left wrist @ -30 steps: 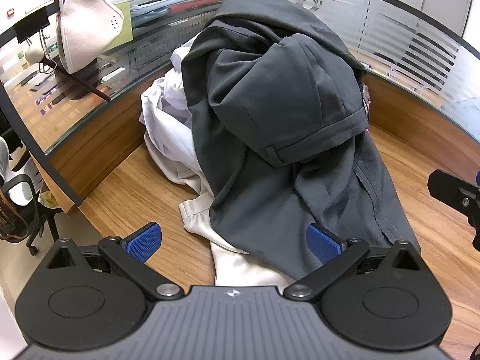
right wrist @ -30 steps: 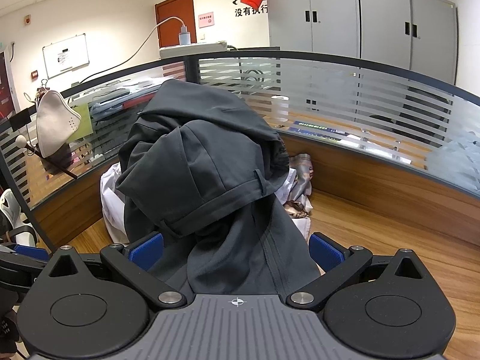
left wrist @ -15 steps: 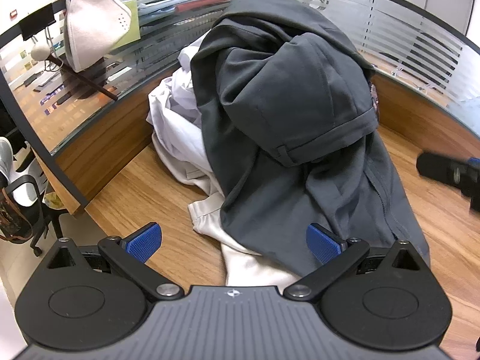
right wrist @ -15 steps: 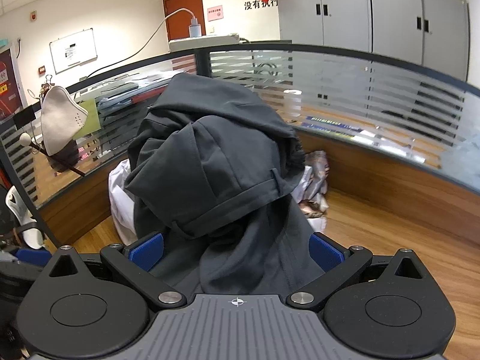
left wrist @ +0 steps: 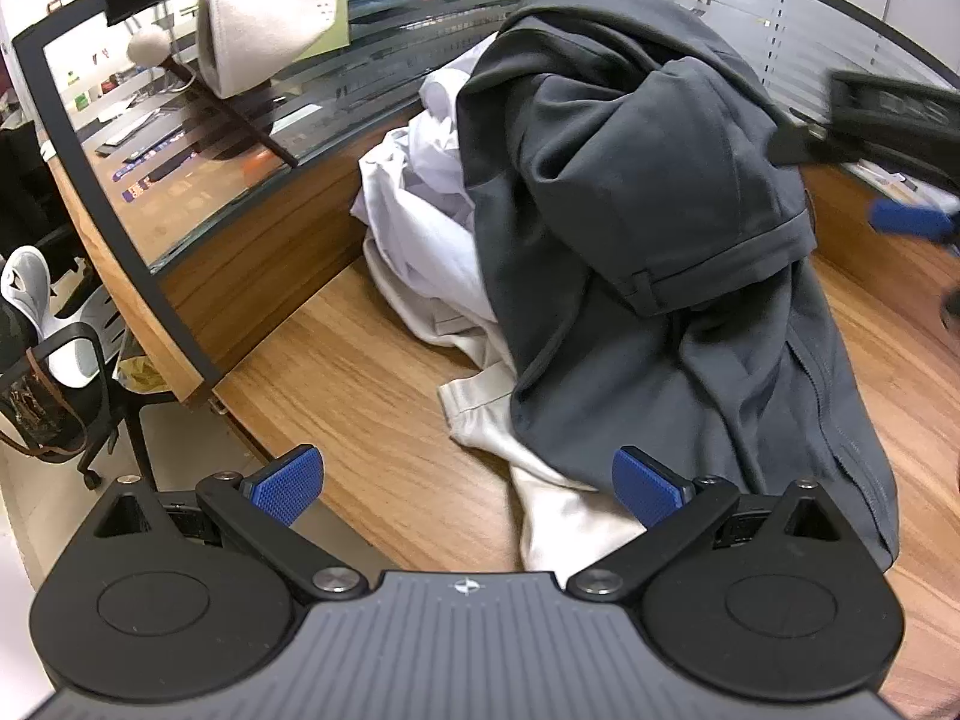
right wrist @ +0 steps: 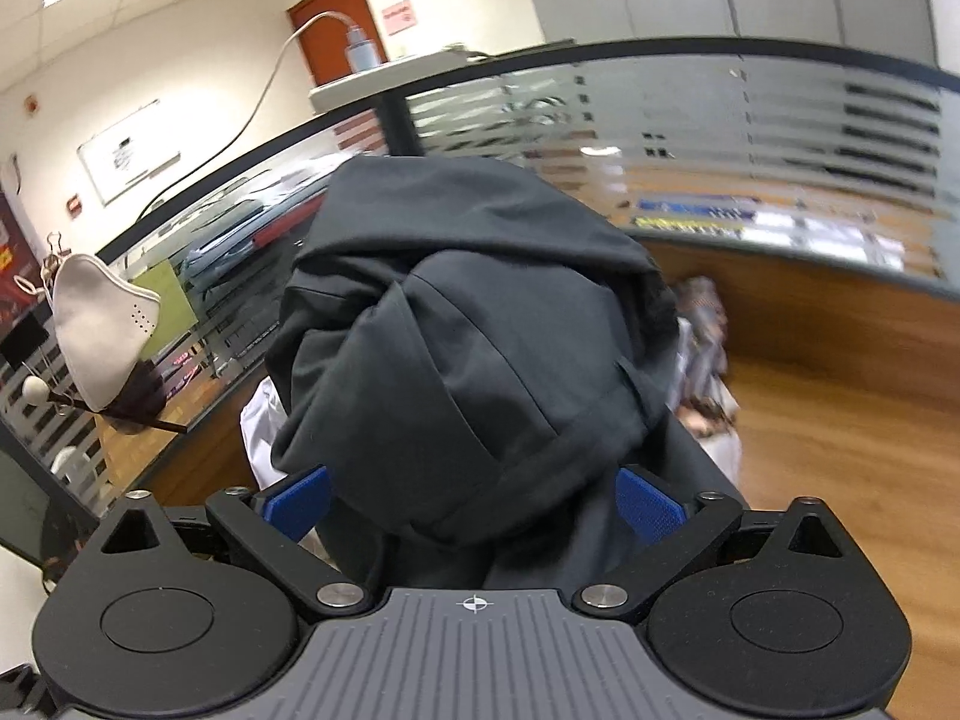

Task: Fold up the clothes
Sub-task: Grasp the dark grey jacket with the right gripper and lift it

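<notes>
Clothes sit heaped on the wooden desk [left wrist: 372, 372], pushed up against the glass partition [left wrist: 252, 138] at its back edge. On top is a dark grey garment [left wrist: 630, 228], trousers by the look of the waistband and belt loop [left wrist: 645, 285], draped over the mound with one long panel trailing down toward the desk's front. Under it lie white garments [left wrist: 432, 252] and a cream piece [left wrist: 558, 510] that pokes out at the near edge; something patterned [right wrist: 702, 348] peeks from behind the pile, too blurred to name.

The left gripper [left wrist: 468, 489] hangs over the bare wood near the cream cloth, its blue pads [left wrist: 282, 483] spread wide and holding nothing. The right gripper [right wrist: 474, 504] is up close against the grey mound, jaws likewise apart with fabric bulging between them. I'd say it is not clamped on anything, though that view is smeared with motion and I can't be sure the pads touch the cloth.

This stuff looks soft and limp, middling in weight, the sort that slumps and drags whatever lies beneath. A pinch in the middle of a fold would likely lift a bunch. The firmer places to take hold seem to be the stitched waistband or the seam running down the trailing panel [left wrist: 834, 396], where the cloth is doubled and less likely to slide out of the pads. Lifting the grey piece clear of the white ones first looks sensible.
</notes>
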Available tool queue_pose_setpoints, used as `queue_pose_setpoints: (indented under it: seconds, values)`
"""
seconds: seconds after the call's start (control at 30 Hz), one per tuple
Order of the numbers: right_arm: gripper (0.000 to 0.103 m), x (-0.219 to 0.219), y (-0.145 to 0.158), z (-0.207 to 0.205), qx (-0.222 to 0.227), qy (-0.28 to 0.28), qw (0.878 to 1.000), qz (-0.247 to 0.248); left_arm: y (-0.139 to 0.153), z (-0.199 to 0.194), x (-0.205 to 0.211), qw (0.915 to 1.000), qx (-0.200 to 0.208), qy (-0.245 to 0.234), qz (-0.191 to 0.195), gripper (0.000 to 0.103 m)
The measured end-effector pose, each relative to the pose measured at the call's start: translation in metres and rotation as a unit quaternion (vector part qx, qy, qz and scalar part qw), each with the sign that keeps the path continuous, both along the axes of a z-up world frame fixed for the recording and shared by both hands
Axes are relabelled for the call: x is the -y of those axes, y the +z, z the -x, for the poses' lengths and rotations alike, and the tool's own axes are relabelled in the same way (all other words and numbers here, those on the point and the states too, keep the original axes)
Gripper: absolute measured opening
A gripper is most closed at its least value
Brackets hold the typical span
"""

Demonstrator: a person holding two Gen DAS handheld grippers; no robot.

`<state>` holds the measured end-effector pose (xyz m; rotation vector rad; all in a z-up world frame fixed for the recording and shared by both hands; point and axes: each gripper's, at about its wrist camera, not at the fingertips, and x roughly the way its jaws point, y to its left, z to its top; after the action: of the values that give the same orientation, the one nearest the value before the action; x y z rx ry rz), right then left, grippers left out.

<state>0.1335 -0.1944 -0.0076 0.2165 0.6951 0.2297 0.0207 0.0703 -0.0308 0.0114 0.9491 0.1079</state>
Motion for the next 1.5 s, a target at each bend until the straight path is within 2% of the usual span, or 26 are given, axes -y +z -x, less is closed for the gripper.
queue_pose_setpoints:
  seconds: [0.13, 0.3, 0.57, 0.6, 0.73, 0.77, 0.83, 0.93, 1.0, 1.23, 1.5]
  values:
    - [0.090, -0.023, -0.002, -0.028, 0.008, 0.026, 0.999, 0.024, -0.002, 0.004, -0.009, 0.9999, -0.005, 0.011, 0.002, 0.103]
    - [0.086, -0.046, -0.008, -0.064, 0.004, 0.032, 0.998, 0.057, -0.005, 0.009, -0.020, 0.9995, -0.015, 0.029, 0.004, 0.103]
    - [0.086, -0.069, -0.010, -0.112, 0.000, 0.014, 0.997, 0.078, -0.006, 0.014, -0.032, 0.9982, -0.016, 0.057, 0.000, 0.103]
    - [0.083, -0.072, -0.013, -0.117, -0.003, 0.012, 0.996, 0.088, -0.005, 0.014, -0.033, 0.9981, -0.017, 0.060, -0.001, 0.103]
    - [0.048, -0.074, -0.021, -0.130, -0.024, 0.004, 0.993, 0.112, -0.002, 0.017, -0.033, 0.9980, -0.009, 0.062, -0.007, 0.103]
    - [0.043, -0.073, -0.021, -0.129, -0.025, 0.005, 0.993, 0.111, -0.002, 0.017, -0.032, 0.9981, -0.007, 0.061, -0.009, 0.103]
    - [0.022, -0.068, -0.022, -0.126, -0.024, 0.008, 0.994, 0.109, -0.002, 0.016, -0.030, 0.9983, -0.005, 0.056, -0.012, 0.103]
    - [0.012, -0.051, -0.019, -0.116, -0.026, 0.009, 0.996, 0.090, -0.001, 0.014, -0.026, 0.9988, -0.006, 0.047, -0.016, 0.103]
    - [0.011, -0.036, -0.017, -0.108, -0.029, 0.010, 0.997, 0.072, 0.001, 0.012, -0.022, 0.9993, -0.004, 0.033, -0.015, 0.103]
    - [0.009, 0.038, -0.003, -0.066, -0.026, -0.018, 0.999, 0.040, 0.004, -0.002, 0.012, 0.9995, 0.013, -0.025, -0.017, 0.103]
    - [0.008, 0.138, 0.012, 0.002, -0.018, -0.074, 0.996, 0.042, 0.016, -0.010, 0.084, 0.9930, 0.039, -0.107, -0.030, 0.103]
